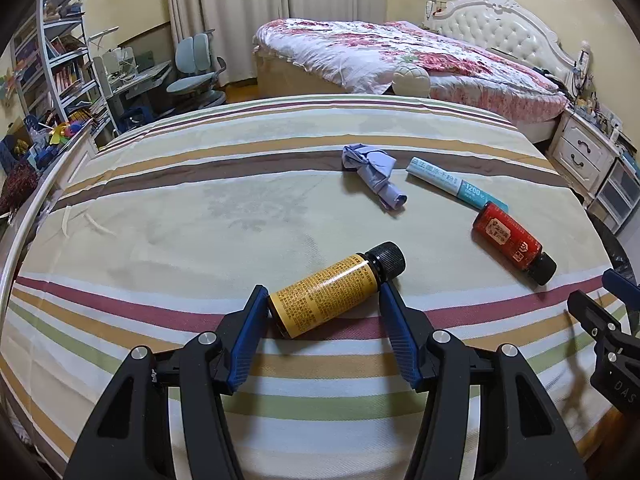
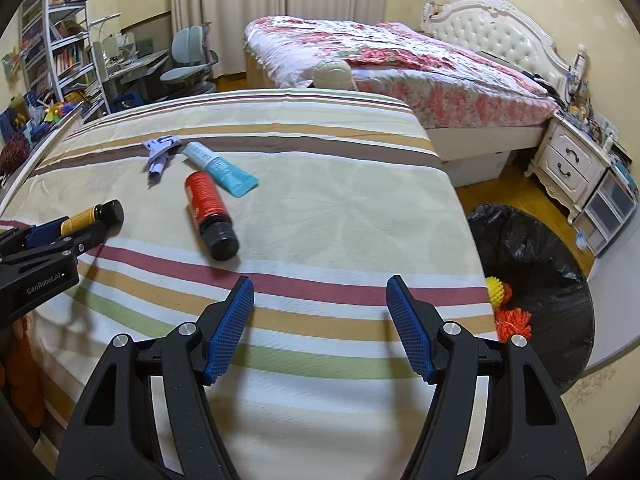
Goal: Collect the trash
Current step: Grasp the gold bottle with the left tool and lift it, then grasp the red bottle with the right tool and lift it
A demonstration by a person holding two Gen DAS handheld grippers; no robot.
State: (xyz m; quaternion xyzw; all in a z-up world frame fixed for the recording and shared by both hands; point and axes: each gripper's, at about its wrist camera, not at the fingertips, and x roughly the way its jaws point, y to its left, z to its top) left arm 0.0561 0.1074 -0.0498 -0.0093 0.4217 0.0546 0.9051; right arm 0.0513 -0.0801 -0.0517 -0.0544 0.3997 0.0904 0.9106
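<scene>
While the striped cloth (image 1: 200, 208) carries the trash, a black bin bag (image 2: 532, 248) sits on the floor off its right edge. On the cloth, the left claw (image 1: 323, 300) is clamped on the yellow bottle (image 1: 328, 292), a blue pad against each side. Well apart from it lie the red bottle (image 1: 508, 236), the tube (image 1: 448, 182) and the crumpled tissue (image 1: 372, 174). Over bare cloth, the right claw (image 2: 320, 292) stands wide apart, holding nothing.

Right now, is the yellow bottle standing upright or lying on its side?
Lying on its side. The yellow bottle rests lengthwise on the striped sheet, its black cap pointing sideways.
</scene>
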